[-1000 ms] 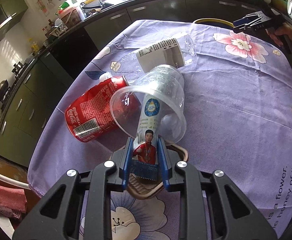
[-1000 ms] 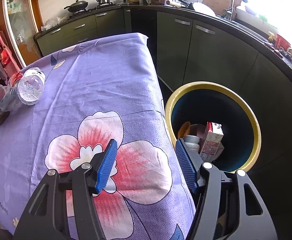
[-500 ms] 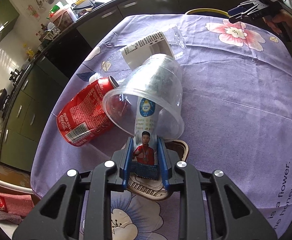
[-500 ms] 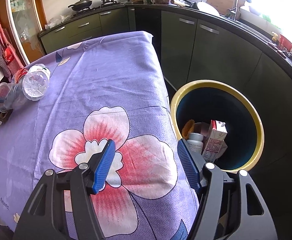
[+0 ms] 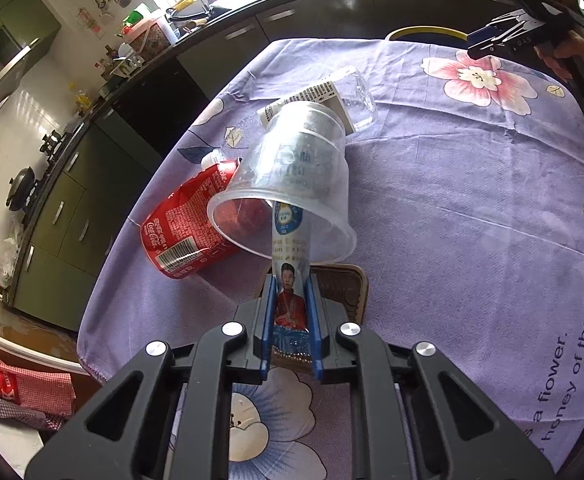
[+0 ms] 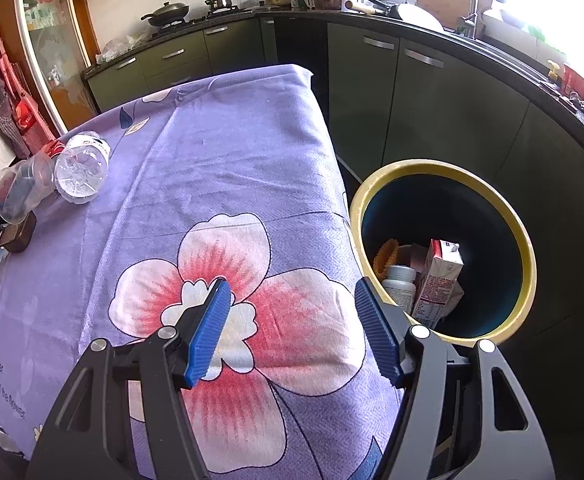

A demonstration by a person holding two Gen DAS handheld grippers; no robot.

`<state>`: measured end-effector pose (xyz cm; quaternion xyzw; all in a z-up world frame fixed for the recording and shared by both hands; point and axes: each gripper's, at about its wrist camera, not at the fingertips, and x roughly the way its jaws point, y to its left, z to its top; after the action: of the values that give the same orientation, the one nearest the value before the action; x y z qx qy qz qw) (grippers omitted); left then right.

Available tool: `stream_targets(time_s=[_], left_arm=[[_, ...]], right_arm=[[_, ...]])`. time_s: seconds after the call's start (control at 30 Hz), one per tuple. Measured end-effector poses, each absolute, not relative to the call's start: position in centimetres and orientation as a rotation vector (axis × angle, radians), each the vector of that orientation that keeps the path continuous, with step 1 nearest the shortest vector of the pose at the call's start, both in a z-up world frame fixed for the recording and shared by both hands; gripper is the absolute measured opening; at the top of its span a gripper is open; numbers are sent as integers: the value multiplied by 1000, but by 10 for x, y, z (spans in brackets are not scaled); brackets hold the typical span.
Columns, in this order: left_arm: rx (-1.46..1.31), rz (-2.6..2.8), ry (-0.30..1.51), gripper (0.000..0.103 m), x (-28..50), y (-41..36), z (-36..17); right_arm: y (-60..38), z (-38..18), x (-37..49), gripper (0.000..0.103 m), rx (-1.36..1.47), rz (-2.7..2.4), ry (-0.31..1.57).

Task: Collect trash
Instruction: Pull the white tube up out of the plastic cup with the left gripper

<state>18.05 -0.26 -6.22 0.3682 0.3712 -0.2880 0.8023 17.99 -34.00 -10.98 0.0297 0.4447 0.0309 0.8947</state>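
My left gripper [image 5: 290, 288] is shut on a printed wrapper [image 5: 289, 264] that reaches into a clear plastic cup [image 5: 292, 184]; the cup hangs on it, lifted above the table. A crushed red Coca-Cola can [image 5: 183, 228] lies to its left and a clear plastic bottle [image 5: 332, 96] lies behind. My right gripper [image 6: 292, 320] is open and empty over the pink flower at the table's corner, beside the yellow-rimmed trash bin [image 6: 528, 264]. The cup [image 6: 19, 192] and bottle [image 6: 81, 174] show far left in the right wrist view.
A brown woven coaster [image 5: 344, 292] lies under the left gripper. The bin holds a carton [image 6: 438, 280], a white jar [image 6: 398, 284] and other trash. Dark kitchen cabinets [image 6: 432, 100] surround the purple tablecloth [image 5: 472, 208]. The right gripper [image 5: 504, 36] shows at the far table corner.
My left gripper has lifted the wrapper and cup higher, tilting the cup's mouth toward me. My right gripper has drawn back slightly, still open.
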Motion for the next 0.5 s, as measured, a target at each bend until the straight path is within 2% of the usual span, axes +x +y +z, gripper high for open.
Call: stream_targets(time_s=[0.5], left_arm=[[1017,-481,926,14,143,17,-51]], right_arm=[[-336,-109,174,64,85,116,903]])
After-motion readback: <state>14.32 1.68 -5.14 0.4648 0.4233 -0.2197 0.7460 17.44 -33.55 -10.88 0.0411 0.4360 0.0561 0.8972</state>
